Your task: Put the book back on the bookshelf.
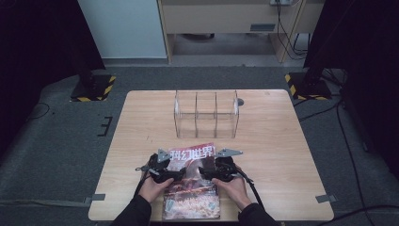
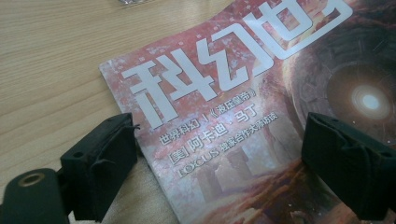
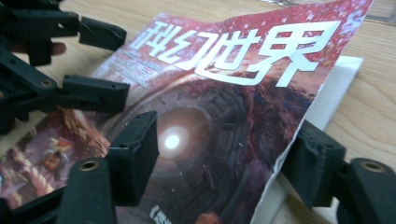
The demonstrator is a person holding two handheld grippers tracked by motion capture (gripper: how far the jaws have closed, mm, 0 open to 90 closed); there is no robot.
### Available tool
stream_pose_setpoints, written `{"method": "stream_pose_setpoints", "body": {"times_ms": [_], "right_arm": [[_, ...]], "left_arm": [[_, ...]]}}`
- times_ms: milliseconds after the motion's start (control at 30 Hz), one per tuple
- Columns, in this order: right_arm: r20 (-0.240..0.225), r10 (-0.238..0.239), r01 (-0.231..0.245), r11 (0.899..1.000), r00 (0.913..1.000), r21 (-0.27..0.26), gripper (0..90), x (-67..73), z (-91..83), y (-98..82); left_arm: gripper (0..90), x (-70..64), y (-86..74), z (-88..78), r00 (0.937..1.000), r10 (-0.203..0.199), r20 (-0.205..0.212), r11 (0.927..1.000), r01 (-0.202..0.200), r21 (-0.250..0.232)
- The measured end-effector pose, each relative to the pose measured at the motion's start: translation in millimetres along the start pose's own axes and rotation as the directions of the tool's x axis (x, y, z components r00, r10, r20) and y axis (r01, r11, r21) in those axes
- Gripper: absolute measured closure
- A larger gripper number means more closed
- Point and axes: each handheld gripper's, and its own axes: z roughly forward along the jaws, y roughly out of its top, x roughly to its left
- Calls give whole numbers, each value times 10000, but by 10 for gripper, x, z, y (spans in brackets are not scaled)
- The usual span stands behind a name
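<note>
A magazine (image 1: 190, 188) with a red cover and white title characters lies near the table's front edge. My left gripper (image 2: 224, 158) stands open over its upper left corner, one jaw on the wood beside the spine, the other above the cover art. My right gripper (image 3: 224, 161) is open across the cover's right edge. One of its jaws rests over the cover (image 3: 243, 102) and the other sits outside and below the raised edge. That edge is curled up off the white inner pages (image 3: 345, 79). From above, the left gripper (image 1: 175, 174) and the right gripper (image 1: 205, 170) face each other over the magazine.
A clear plastic organizer (image 1: 207, 114) with three compartments stands upright at mid-table, just beyond the magazine. The left gripper's jaws (image 3: 93, 60) show at the upper left of the right gripper view. Bare wood table (image 1: 282, 141) lies on both sides.
</note>
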Motion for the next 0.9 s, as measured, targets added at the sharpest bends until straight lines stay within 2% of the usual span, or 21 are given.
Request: {"method": "stream_pose_setpoints", "body": {"times_ms": [67, 100, 200, 267, 400, 567, 833, 900], "right_arm": [[53, -22, 21, 10000, 10000, 42, 424, -9, 4, 5], [145, -139, 138, 9999, 9998, 39, 466, -21, 2, 9], [293, -107, 104, 9999, 9995, 94, 602, -52, -25, 18], [144, 87, -88, 9999, 9999, 86, 688, -76, -48, 23], [-231, 236, -238, 9997, 9995, -114, 820, -90, -92, 42], [-658, 135, -164, 9989, 9977, -432, 873, -74, -144, 61], [-1657, -148, -71, 9914, 9861, -1307, 883, -67, -291, 119], [-1771, -342, 74, 9887, 9836, -1497, 883, -68, -338, 134]], "left_arm": [[93, 3, 0, -1, 10000, -1, 14, 10000, 1, 1], [94, 3, 0, -1, 10000, -13, 20, 10000, 13, -5], [95, 9, -1, -1, 10000, -22, 55, 10000, 22, -40], [105, 20, 1, -11, 10000, -20, 74, 10000, 20, 0], [158, 56, 6, -48, 9989, -453, 138, 9990, 453, 1], [177, 78, 6, -72, 9974, -684, 240, 9976, 685, -45], [156, 70, 9, -93, 9956, -704, 624, 9973, 716, -176], [143, 72, 9, -93, 9929, -860, 818, 9958, 883, -241]]}}
